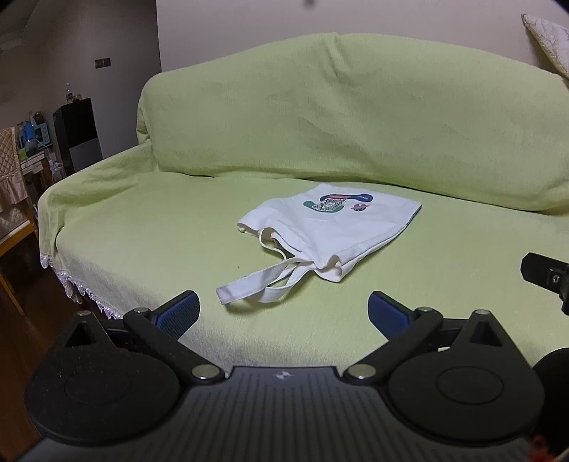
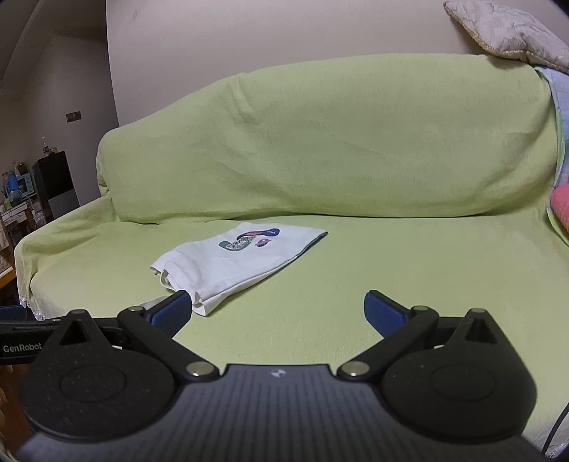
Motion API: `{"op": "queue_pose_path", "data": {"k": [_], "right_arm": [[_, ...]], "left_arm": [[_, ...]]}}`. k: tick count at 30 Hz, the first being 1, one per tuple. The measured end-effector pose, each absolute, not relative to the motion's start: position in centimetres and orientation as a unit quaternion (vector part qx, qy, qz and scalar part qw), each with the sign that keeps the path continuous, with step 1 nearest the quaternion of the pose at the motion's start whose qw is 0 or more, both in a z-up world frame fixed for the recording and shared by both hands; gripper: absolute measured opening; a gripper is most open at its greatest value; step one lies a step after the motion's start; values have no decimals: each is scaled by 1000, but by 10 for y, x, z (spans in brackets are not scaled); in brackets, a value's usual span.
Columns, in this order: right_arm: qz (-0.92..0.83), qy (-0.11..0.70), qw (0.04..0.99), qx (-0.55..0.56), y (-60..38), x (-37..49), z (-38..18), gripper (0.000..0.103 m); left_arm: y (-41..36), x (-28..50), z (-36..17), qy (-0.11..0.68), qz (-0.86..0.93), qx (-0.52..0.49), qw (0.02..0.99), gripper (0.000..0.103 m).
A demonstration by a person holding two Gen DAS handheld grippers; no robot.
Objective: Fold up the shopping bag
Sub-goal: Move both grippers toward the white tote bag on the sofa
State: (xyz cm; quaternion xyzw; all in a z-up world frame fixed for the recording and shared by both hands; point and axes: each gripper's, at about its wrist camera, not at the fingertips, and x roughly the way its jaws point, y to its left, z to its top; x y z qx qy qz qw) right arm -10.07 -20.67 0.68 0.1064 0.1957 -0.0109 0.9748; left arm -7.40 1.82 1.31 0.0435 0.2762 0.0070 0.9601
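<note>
A white cloth shopping bag (image 1: 330,227) with a coloured print lies flat on the green-covered sofa seat (image 1: 160,231), its two handles (image 1: 263,284) trailing toward me. My left gripper (image 1: 283,312) hovers open just short of the handles, nothing between its blue pads. In the right wrist view the same bag (image 2: 242,263) lies ahead and to the left. My right gripper (image 2: 275,312) is open and empty; its left pad (image 2: 170,312) sits close in front of the bag's open mouth corner. Part of the right gripper (image 1: 547,277) shows at the left view's right edge.
The sofa backrest (image 1: 338,117) rises behind the bag. A patterned cushion (image 2: 508,32) rests on its top right, a pink item (image 2: 560,209) at the right end. Left of the sofa stand a black cabinet (image 1: 76,135) and a cluttered table (image 1: 32,142).
</note>
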Motion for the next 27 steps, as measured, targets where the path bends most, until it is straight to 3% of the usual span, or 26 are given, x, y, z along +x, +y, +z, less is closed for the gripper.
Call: {"op": "queue_pose_path", "data": {"k": [27], "right_arm": [[16, 278, 956, 87, -197, 6, -54, 102]], "left_arm": [[35, 37, -51, 356, 14, 48, 933, 101]]}}
